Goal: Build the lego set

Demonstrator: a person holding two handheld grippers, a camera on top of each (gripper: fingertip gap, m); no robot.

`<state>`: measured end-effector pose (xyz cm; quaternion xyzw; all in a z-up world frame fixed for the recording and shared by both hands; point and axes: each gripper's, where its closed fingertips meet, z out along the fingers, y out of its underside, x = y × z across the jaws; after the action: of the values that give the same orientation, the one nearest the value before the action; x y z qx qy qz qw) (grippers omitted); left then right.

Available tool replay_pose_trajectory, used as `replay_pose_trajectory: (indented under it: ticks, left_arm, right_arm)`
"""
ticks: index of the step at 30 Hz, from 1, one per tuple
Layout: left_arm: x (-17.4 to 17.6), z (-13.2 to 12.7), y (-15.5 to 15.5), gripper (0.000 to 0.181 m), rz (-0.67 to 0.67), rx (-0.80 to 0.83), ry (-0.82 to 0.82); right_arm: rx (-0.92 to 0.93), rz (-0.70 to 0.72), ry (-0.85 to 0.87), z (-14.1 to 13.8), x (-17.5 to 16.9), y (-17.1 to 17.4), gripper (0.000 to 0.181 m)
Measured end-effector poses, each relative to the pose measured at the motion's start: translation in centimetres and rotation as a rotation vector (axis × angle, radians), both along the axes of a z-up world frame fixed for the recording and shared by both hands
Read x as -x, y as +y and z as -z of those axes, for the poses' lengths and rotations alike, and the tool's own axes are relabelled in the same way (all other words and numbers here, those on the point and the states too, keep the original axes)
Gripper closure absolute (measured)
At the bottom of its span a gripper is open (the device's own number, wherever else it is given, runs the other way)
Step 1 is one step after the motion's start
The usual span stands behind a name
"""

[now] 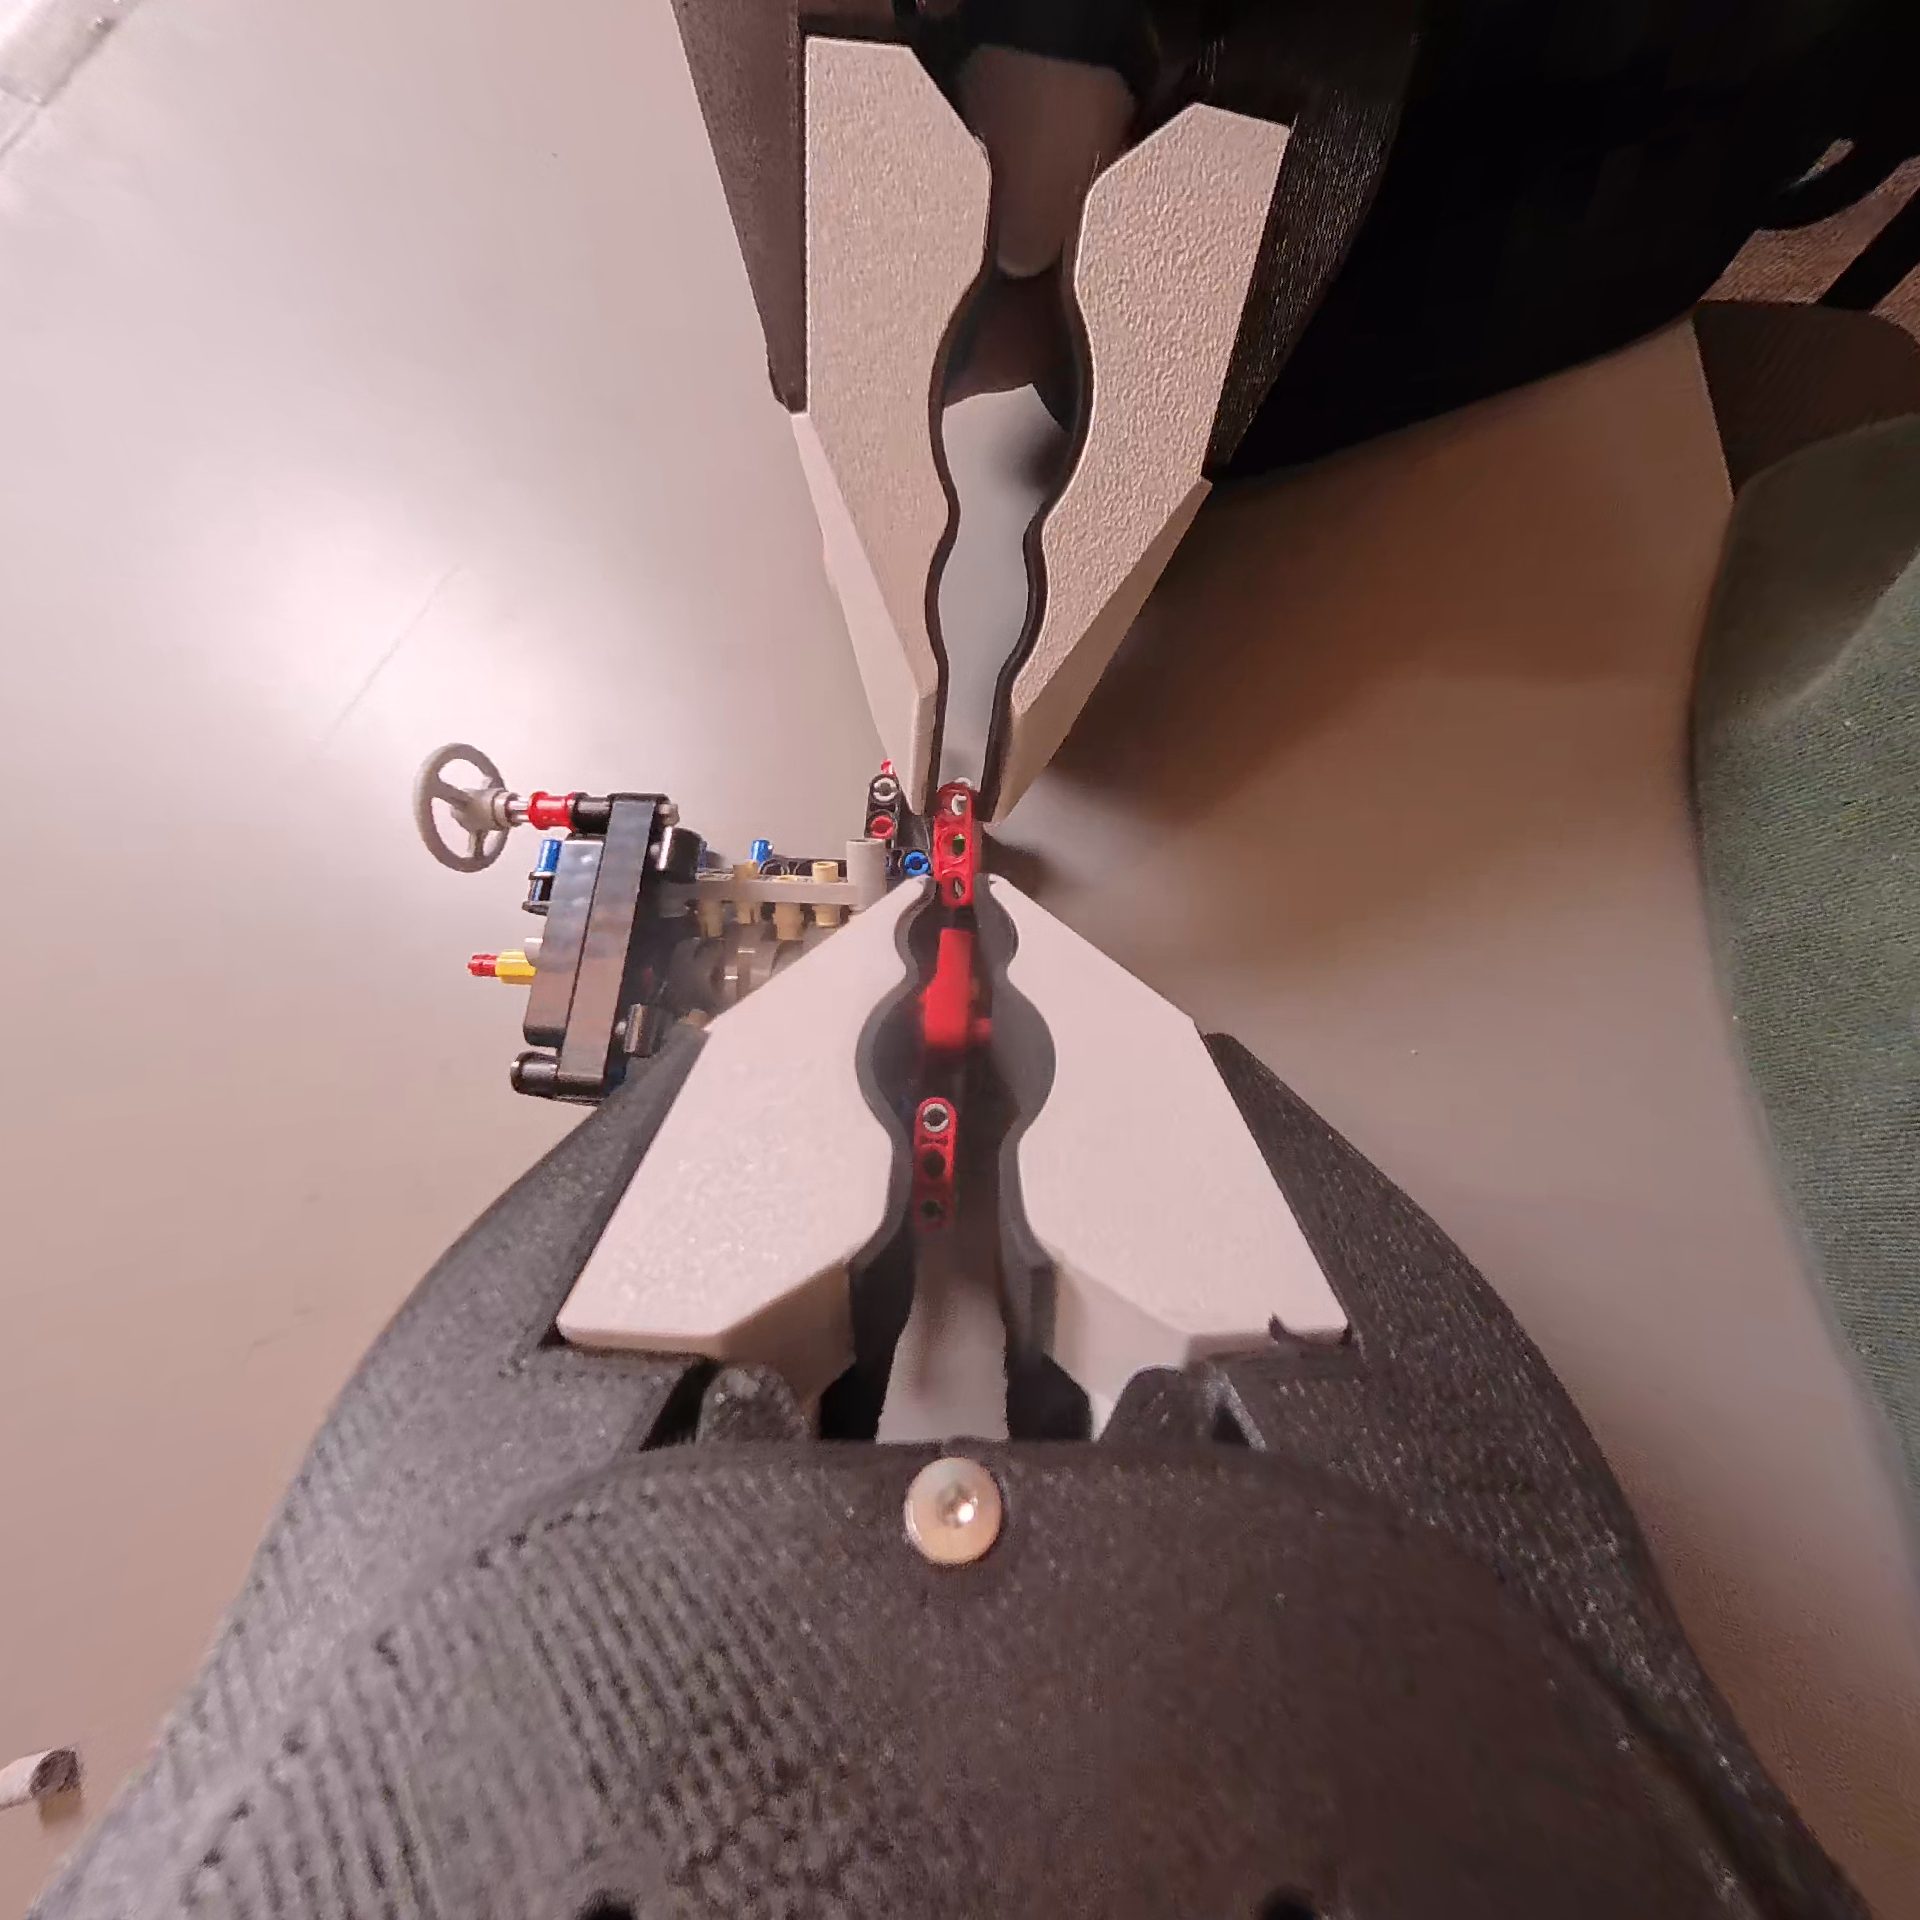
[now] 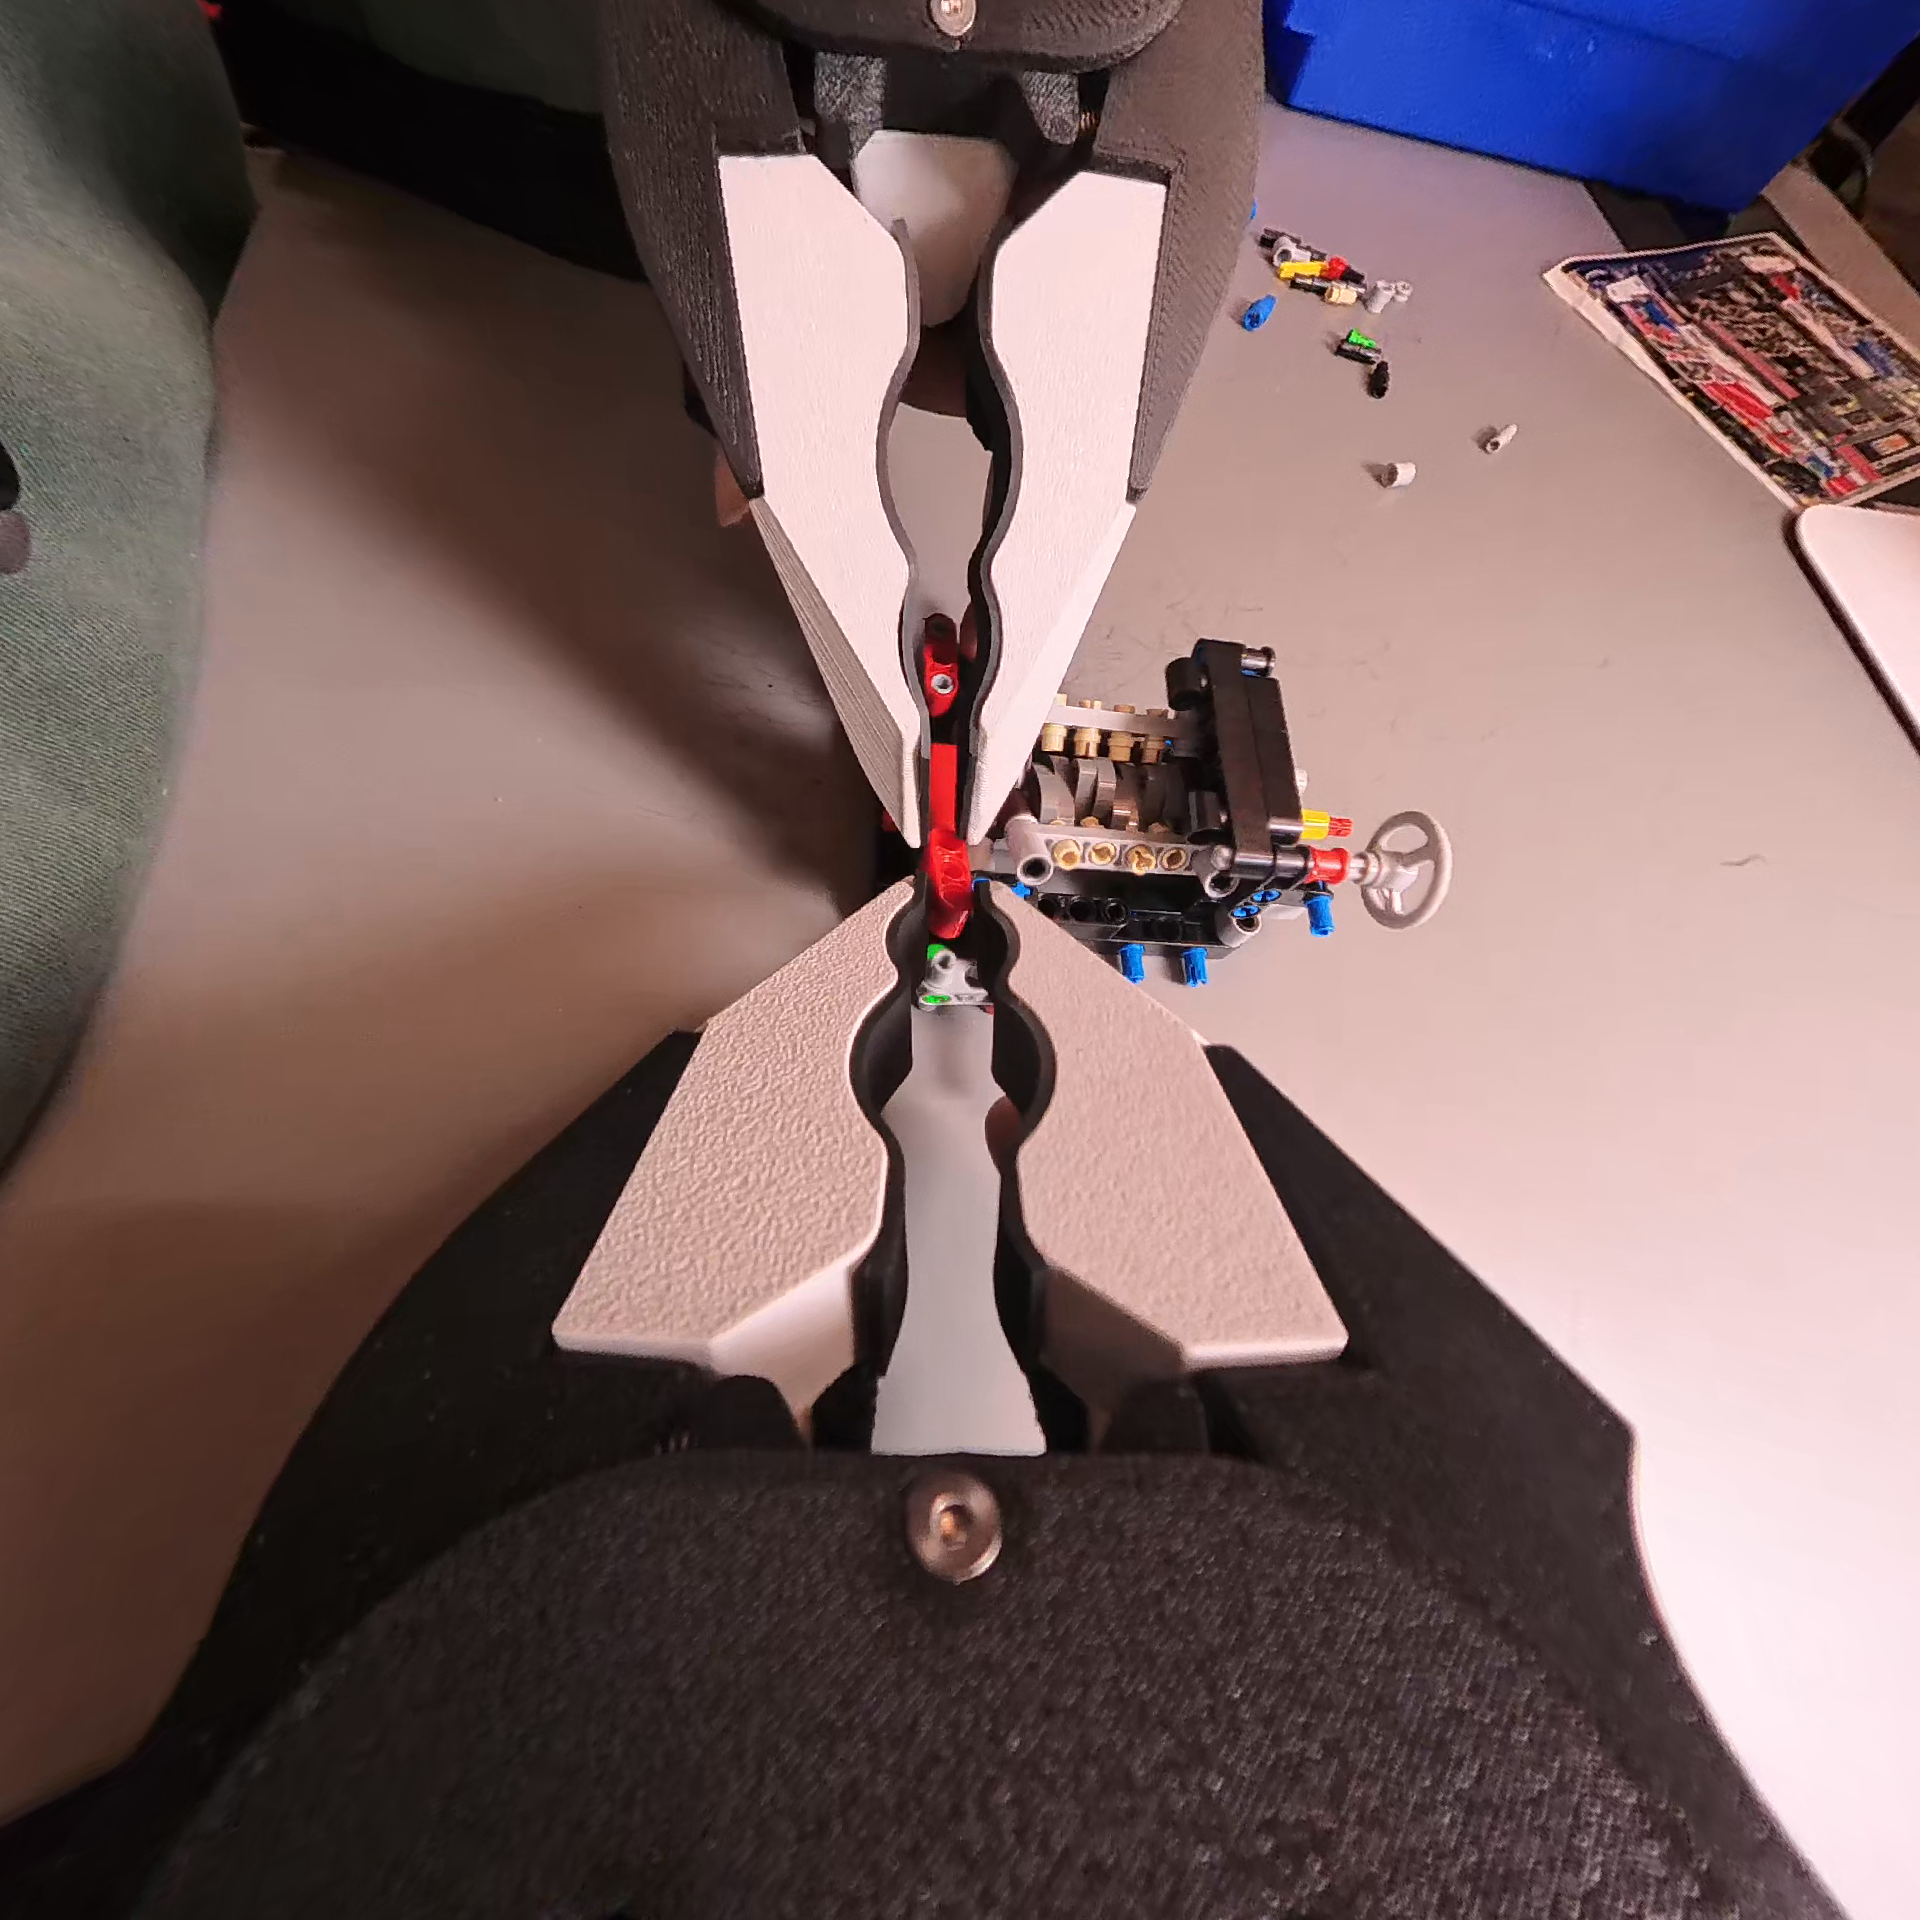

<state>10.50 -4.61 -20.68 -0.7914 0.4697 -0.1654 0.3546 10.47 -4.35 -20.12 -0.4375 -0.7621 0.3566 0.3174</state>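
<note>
My left gripper (image 1: pixel 956 896) is shut on a long red lego beam (image 1: pixel 945 987) that runs between its fingers; the beam's holed end (image 1: pixel 954 842) sticks out past the tips. My right gripper (image 2: pixel 951 906) meets it tip to tip and is shut on that red end (image 2: pixel 948 878), with a small grey connector with green pins (image 2: pixel 951 977) in its jaws. Each view shows the other gripper coming from the top. The part-built lego model (image 2: pixel 1174 821), black and grey with a grey steering wheel (image 2: pixel 1408 868), sits on the table beside the tips, also in the left wrist view (image 1: pixel 623 914). Whether the beam touches it is hidden.
Several small loose lego pieces (image 2: pixel 1330 291) lie at the back right of the grey table (image 2: pixel 1558 1039). An instruction booklet (image 2: pixel 1766 364) and a white flat object (image 2: pixel 1870 603) lie at the right edge. A blue bin (image 2: pixel 1558 83) stands behind. Green fabric (image 2: pixel 83 520) is at the left. Left and right tips are no more than a few centimetres apart.
</note>
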Motion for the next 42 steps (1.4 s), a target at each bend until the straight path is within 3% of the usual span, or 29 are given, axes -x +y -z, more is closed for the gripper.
replay_pose_trajectory:
  ticks: [13,17,28,42]
  left_arm:
    - [0.1,-0.3,0.4,0.181,-0.002,-0.038,0.043]
    - [0.3,-0.3,0.2,0.169,-0.007,0.001,0.032]
    - [1.1,-0.2,0.3,0.164,-0.030,0.042,-0.001]
    - [-0.8,-1.6,-0.6,0.170,-0.001,0.141,-0.185]
  right_arm:
    - [-0.039,0.017,-0.089,1.1,-1.7,1.2,0.167]
    - [-0.028,0.016,-0.066,0.8,-1.1,0.9,0.166]
    - [0.047,0.030,-0.056,0.5,-0.2,0.4,0.172]
    - [-0.136,-0.040,0.123,-1.8,-0.4,0.0,0.175]
